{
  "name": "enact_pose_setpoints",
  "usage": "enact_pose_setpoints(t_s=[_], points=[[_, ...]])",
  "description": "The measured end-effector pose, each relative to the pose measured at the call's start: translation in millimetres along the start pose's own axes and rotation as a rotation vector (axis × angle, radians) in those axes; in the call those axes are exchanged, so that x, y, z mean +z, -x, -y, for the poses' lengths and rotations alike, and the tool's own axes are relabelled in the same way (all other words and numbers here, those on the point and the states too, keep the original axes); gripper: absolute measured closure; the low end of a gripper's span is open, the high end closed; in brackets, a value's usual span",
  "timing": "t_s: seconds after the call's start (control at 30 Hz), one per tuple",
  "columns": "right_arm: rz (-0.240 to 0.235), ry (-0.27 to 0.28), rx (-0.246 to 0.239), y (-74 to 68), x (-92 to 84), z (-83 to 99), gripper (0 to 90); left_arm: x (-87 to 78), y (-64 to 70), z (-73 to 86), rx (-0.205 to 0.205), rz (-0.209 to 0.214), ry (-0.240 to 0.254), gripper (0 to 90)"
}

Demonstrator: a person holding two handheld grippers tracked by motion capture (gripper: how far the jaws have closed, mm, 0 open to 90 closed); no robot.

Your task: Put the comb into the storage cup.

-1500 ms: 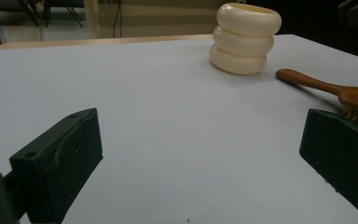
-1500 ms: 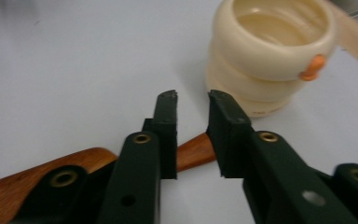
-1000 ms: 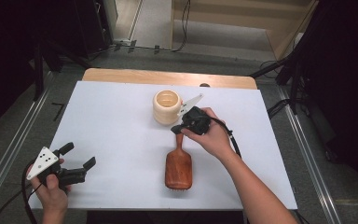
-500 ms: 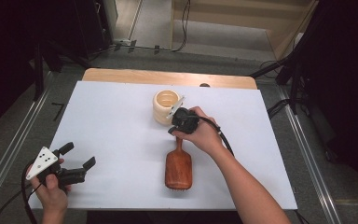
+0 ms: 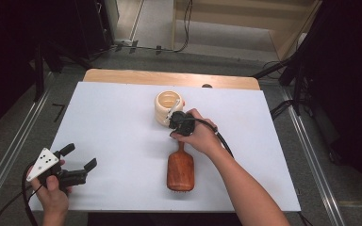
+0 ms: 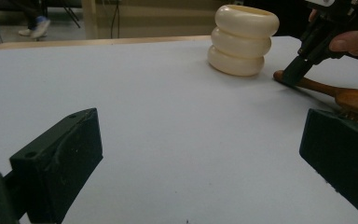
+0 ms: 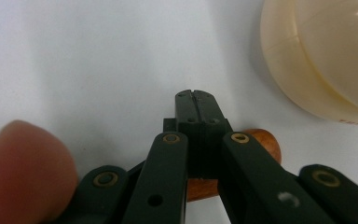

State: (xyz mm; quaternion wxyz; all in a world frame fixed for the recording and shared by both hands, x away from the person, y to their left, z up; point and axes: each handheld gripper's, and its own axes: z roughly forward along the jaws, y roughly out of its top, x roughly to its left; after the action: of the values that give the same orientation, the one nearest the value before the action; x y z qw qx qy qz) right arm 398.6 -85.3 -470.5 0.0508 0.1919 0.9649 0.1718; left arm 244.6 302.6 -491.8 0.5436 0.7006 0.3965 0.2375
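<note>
Lying flat on the white worktop, the wooden hairbrush has its handle pointing toward the cream ribbed cup, and the rounded handle tip sits right under the right gripper. That gripper's jaws are clenched tight together with nothing between them; in the right gripper view the brown handle end peeks out just behind and below the closed tips, so they're resting on or just over it, can't quite tell if they touch. The cup is just beyond the jaws, off to their right side, near but apart from them. From the high view, the right hand wraps the gripper between cup and brush head.

Way off from all that, the left gripper sits near the worktop's front-left corner with its jaws released wide and empty, only bare worktop between them. Looking along them, the cup and brush are well ahead, toward the right jaw.
</note>
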Motion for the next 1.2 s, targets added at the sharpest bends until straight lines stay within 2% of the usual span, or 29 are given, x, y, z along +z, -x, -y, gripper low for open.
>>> enact_pose_setpoints(t_s=[0.7, 0.9, 0.97, 1.03, 1.2], points=[[0.001, -0.042, 0.001, 5.9, -0.3, 10.0, 88.0, -0.2, -0.5, 0.0, -0.001, 0.001, 0.000, 0.0], [-0.006, -0.051, -0.002, 7.8, -2.2, 16.6, 88.0, -0.1, -0.4, 0.0, -0.002, 0.001, 0.000, 0.0], [-0.006, -0.054, 0.014, 8.1, -4.2, 22.3, 88.0, -0.1, -0.5, 0.0, -0.001, 0.002, -0.001, 0.0], [-0.011, -0.053, 0.004, 9.5, -5.2, 26.5, 88.0, -0.2, -0.4, 0.0, -0.001, 0.002, 0.000, 0.0], [-0.016, -0.063, 0.020, 10.0, -8.7, 36.0, 88.0, 0.2, -0.2, 0.1, -0.002, 0.003, 0.002, 0.0]])
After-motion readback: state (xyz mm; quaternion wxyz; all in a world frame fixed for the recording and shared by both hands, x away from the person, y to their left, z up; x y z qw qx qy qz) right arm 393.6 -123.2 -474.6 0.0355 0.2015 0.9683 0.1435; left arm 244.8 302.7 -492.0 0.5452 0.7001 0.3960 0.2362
